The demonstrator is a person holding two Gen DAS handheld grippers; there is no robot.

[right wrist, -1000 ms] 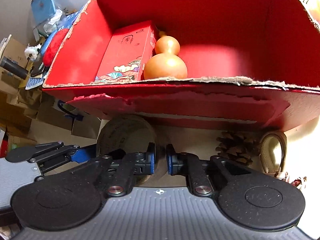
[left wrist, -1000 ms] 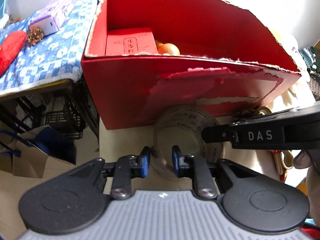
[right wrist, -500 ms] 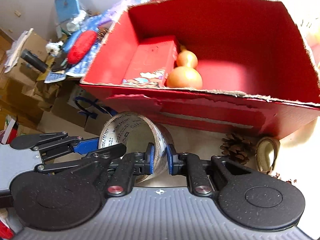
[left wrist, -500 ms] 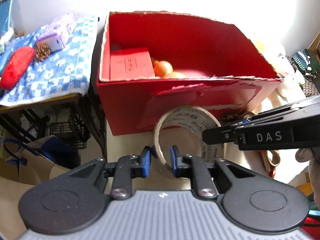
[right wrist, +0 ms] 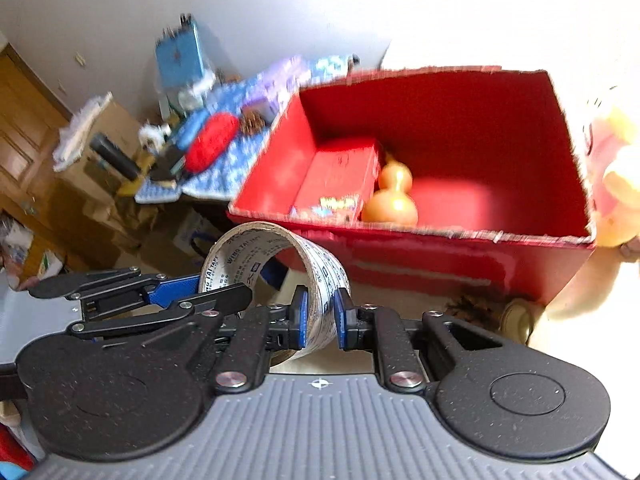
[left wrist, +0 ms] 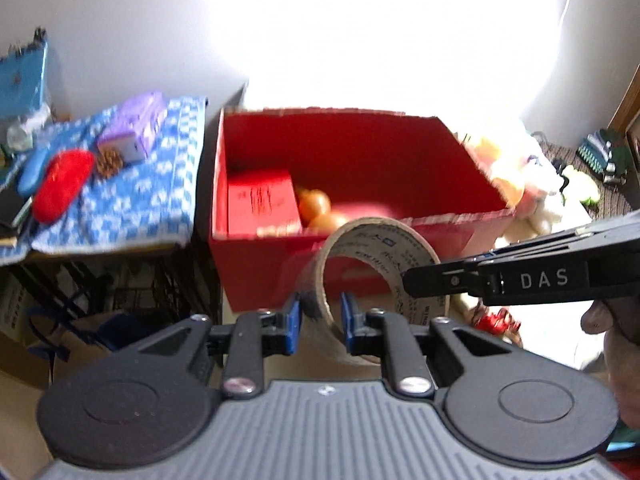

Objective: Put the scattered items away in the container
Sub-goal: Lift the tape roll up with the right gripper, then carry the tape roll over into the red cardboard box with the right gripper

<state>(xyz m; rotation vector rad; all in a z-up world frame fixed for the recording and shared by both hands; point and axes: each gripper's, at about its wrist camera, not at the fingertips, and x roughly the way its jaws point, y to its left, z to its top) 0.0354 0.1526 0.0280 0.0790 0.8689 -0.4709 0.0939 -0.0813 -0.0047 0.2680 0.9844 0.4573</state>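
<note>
Both claws are on the same thing here: a wide roll of clear packing tape (left wrist: 380,264) with printed lettering on its cardboard core, held in the air in front of the open red cardboard box (left wrist: 360,264). The left claw (left wrist: 320,322) is pinched down on the near-left part of the ring, one blue pad (left wrist: 293,322) outside the band and the other inside the hole, the gap no wider than the band itself. The right claw (right wrist: 320,322) grips the opposite side the same way, closed tight across the band, its blue pads (right wrist: 301,320) pressing both faces. In the left wrist view the right claw's black finger, marked DAS, comes in from the right and meets the roll's far edge. In the right wrist view the left claw (right wrist: 224,296) comes in from the left, its tip at the roll's rim.

The roll (right wrist: 280,276) stands on edge, its hole facing roughly sideways, clear of the table (right wrist: 400,300) and just short of the box's torn front wall (right wrist: 440,264), with its top edge about level with the box rim. Inside the box, a flat red carton (right wrist: 340,176) lies against the left wall, and a tan bottle gourd (right wrist: 394,200) sits just beside it. A brown pine cone (right wrist: 472,304) lies on the table at the foot of the box, to the right of the roll.
</note>
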